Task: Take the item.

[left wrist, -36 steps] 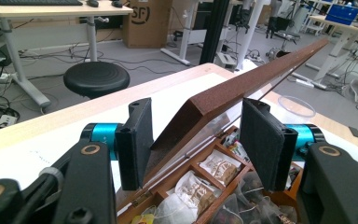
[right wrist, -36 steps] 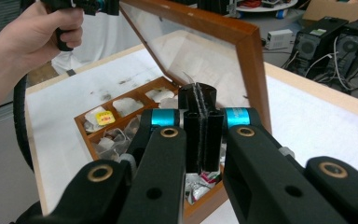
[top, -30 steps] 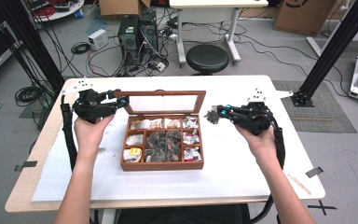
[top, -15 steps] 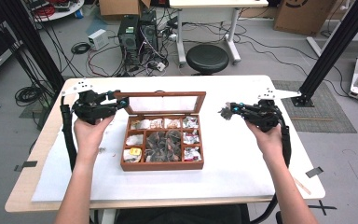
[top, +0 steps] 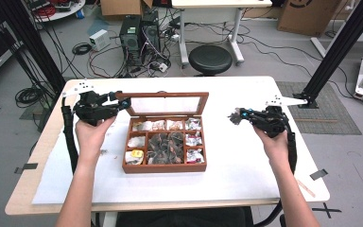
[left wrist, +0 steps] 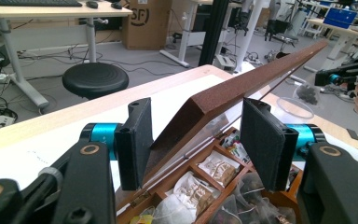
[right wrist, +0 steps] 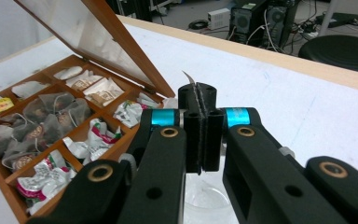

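Left gripper (top: 121, 101): held in the person's left hand (top: 92, 136) at the left side of the white table (top: 246, 165); its two black jaws stand either side of the raised lid's left corner, pads pressed to it.
Lid of the box (left wrist: 242, 91): brown wooden frame with a clear pane, tilted up and back from the rear edge; in the left gripper view its corner sits squarely between the jaws.
Brown wooden compartment box (top: 164, 166): at table centre, just right of the left gripper, well apart from the right gripper.
Box contents: white paper sachets (top: 165, 125) along the rear row, dark mesh tea bags (top: 164, 144) in the middle cells, one yellow-labelled sachet (top: 134, 156) at front left, red-and-green printed sachets (top: 194, 155) at the right column.
Right gripper (top: 238, 115): held in the person's right hand (top: 275, 144) over the right side of the table; jaws pressed together, pinching a thin tag or string end that sticks up between the pads in the right gripper view.
Small dark tea bag (left wrist: 307, 93): hanging at the right gripper's tips, to the right of the box and clear of it.
Clear round plastic cup (left wrist: 294, 108): on the table below the right gripper's tips; whether the bag touches it cannot be told.
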`<control>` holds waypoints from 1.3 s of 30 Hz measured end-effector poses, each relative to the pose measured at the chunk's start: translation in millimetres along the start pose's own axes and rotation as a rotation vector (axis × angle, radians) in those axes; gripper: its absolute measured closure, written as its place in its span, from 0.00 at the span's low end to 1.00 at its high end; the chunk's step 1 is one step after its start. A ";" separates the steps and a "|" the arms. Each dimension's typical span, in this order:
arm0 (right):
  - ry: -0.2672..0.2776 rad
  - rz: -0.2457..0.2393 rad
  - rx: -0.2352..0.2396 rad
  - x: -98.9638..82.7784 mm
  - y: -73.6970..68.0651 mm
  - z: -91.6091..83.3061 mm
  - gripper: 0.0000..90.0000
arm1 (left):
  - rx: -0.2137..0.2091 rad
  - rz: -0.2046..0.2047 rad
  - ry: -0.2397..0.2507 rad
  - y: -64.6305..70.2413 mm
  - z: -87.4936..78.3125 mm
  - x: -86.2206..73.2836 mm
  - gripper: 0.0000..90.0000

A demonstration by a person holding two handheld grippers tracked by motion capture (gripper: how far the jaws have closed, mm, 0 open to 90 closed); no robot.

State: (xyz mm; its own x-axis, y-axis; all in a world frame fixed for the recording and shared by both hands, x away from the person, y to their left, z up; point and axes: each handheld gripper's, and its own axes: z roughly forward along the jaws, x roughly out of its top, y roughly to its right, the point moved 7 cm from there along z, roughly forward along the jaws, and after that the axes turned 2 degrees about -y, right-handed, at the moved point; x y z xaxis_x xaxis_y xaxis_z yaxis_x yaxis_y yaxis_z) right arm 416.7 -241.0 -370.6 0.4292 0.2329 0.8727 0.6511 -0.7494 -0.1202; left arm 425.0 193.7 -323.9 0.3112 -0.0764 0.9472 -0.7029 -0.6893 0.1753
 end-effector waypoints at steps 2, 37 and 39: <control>0.000 0.003 -0.008 -1.2 1.1 0.2 1.00 | -0.001 -0.001 0.001 -0.2 0.2 0.1 0.49; -0.070 0.028 -0.047 -23.9 15.0 15.4 0.98 | 0.001 -0.002 0.001 -0.3 0.5 0.5 0.49; -0.069 0.029 -0.045 -23.8 14.5 15.4 0.98 | 0.001 -0.002 0.001 -0.3 0.5 0.5 0.49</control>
State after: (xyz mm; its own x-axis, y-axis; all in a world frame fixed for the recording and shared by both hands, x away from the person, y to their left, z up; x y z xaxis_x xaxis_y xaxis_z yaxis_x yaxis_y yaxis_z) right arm 425.5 -247.9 -400.5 0.4906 0.2520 0.8341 0.6096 -0.7833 -0.1218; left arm 425.7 193.6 -323.6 0.3118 -0.0745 0.9472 -0.7015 -0.6904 0.1766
